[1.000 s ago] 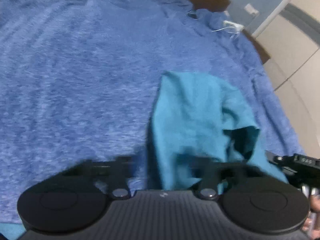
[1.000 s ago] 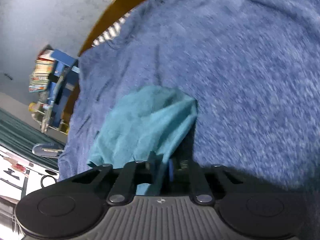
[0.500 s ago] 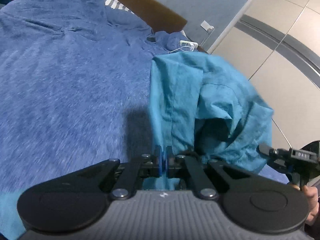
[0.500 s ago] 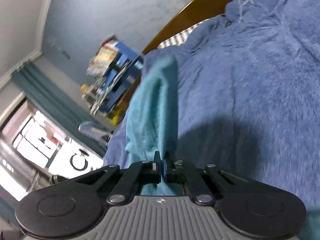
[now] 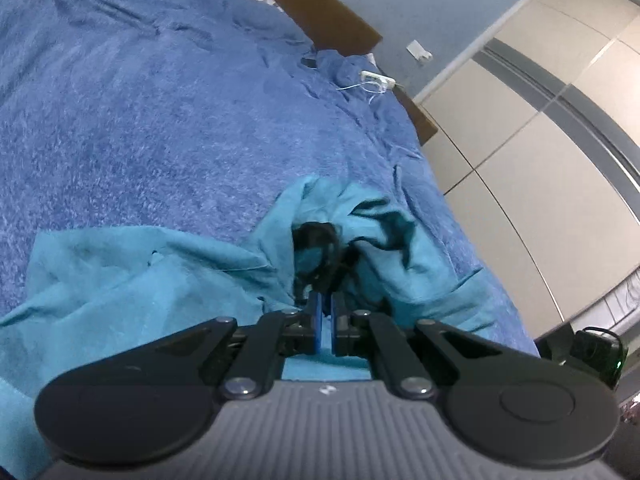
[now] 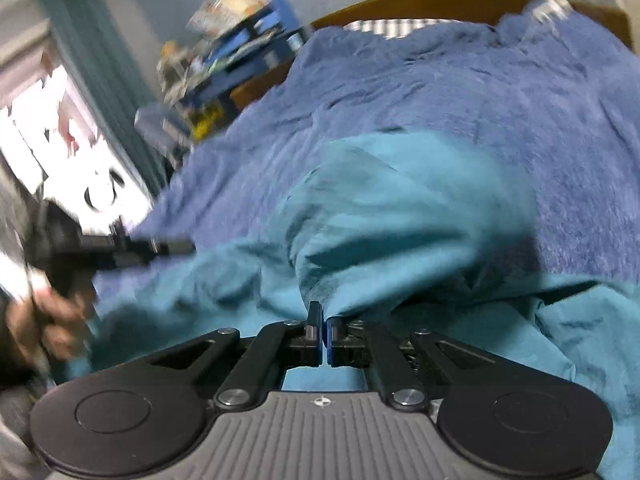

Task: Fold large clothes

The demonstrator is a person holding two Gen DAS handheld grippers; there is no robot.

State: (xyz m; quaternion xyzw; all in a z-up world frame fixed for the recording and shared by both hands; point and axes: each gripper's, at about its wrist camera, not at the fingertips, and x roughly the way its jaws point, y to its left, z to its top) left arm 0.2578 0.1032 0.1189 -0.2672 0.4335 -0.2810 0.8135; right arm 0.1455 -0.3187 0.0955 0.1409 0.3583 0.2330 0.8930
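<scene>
A teal garment (image 5: 132,280) lies crumpled on the blue bedspread (image 5: 160,128). My left gripper (image 5: 327,304) is shut on a fold of the teal garment, near a dark opening in the cloth (image 5: 316,240). In the right wrist view the same garment (image 6: 400,220) is bunched in front of me. My right gripper (image 6: 323,320) is shut on an edge of the teal garment. The left gripper and the hand that holds it (image 6: 72,264) show blurred at the left of the right wrist view.
The wooden bed frame (image 5: 320,12) runs along the far side. A white charger with a cable (image 5: 378,78) lies near the bed's far corner. Wardrobe doors (image 5: 540,152) stand to the right. A cluttered blue shelf (image 6: 232,52) and a curtain stand beyond the bed.
Both grippers have come down with the teal garment. It hung lifted in the air half a second ago; now it lies spread and bunched on the bedspread. Both jaws stay shut on it.
</scene>
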